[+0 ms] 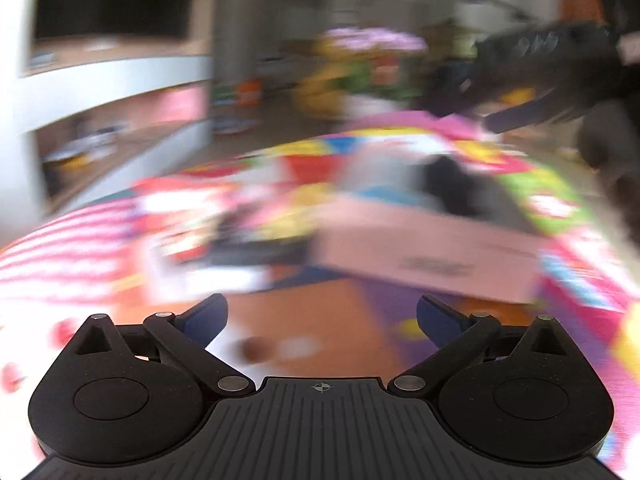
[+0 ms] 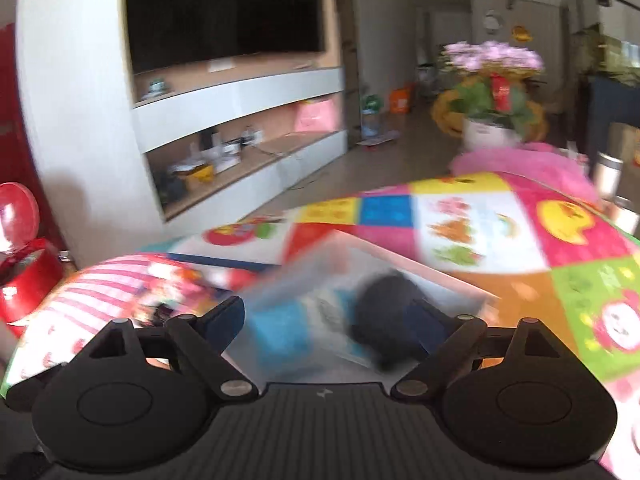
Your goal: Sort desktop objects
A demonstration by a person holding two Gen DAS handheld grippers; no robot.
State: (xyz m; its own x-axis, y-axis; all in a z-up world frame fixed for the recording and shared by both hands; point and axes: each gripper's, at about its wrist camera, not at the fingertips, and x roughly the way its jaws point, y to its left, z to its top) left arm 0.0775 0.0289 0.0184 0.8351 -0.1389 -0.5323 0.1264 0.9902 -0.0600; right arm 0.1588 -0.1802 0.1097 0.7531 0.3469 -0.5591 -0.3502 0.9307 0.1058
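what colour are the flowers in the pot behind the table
Pink flowers, clearest in the right wrist view.

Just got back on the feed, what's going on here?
A person holds both grippers over a colourful patchwork mat, sorting objects. The left gripper is open with nothing between its fingers, facing a pink box. The right gripper is open above a blurred tray holding a dark object. Nothing is gripped.
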